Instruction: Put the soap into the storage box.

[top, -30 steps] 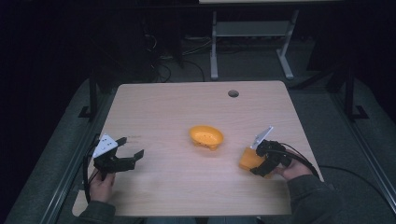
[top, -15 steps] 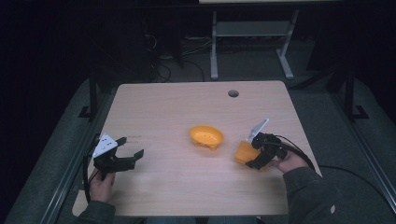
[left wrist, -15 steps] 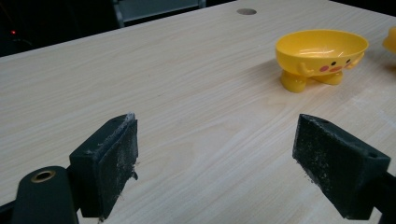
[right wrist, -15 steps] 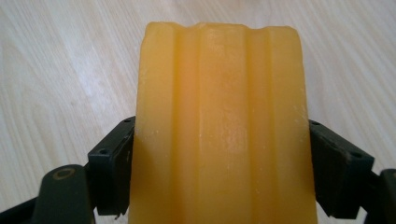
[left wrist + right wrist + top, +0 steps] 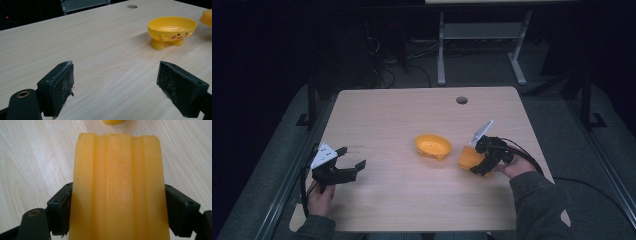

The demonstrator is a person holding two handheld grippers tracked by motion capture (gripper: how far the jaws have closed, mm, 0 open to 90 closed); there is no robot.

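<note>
the right gripper [image 5: 476, 165] clamps the ridged orange soap bar [image 5: 117, 187] just right of the yellow duck-faced plastic dish [image 5: 432, 146]; it should carry level, centre over the bowl, then release; the left gripper [image 5: 349, 162] rests apart

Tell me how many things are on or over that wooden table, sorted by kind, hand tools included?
Yellow plastic footed dish with a painted face: 1
Orange-yellow ridged soap-like block, clamped in the right gripper: 1
Black two-jaw grippers, right one plus the open left gripper: 2
Total: 4
</note>
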